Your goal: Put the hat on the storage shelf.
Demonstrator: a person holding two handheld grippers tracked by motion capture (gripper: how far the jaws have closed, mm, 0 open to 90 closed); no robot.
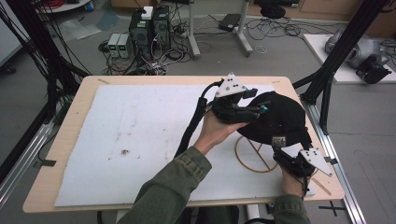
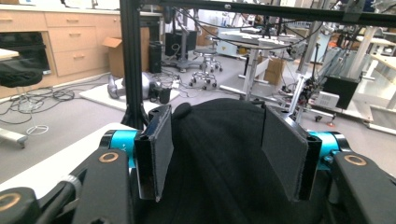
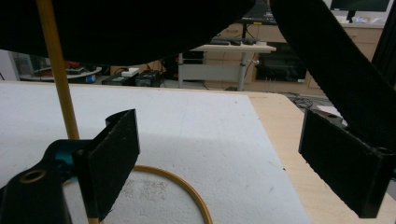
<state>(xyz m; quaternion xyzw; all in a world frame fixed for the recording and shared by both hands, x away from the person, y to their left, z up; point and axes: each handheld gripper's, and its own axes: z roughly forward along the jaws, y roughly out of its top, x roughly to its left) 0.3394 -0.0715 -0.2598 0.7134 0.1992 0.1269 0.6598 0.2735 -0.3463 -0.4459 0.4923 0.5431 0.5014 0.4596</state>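
Observation:
A black cap [image 1: 282, 119] rests on a thin yellow wooden stand with a ring base [image 1: 246, 162] at the right of the white mat [image 1: 140, 140]. My left gripper [image 1: 258, 108] reaches in from the left at the cap's crown. In the left gripper view its jaws [image 2: 217, 140] stand apart on either side of the cap's dome [image 2: 219, 191], without pinching it. My right gripper [image 1: 279, 156] sits low at the cap's near edge, open. In the right gripper view its jaws [image 3: 233, 163] hold nothing; the stand's upright stick [image 3: 56, 70] and ring [image 3: 184, 189] lie left of centre, the cap's underside [image 3: 130, 28] overhead.
The mat covers most of a wooden table [image 1: 70, 126]. A black frame post [image 1: 329, 79] rises just beyond the table's right edge. Cables, computer boxes [image 1: 149, 30] and desk legs stand on the floor behind. The cap's strap [image 3: 336, 60] hangs above my right gripper's far jaw.

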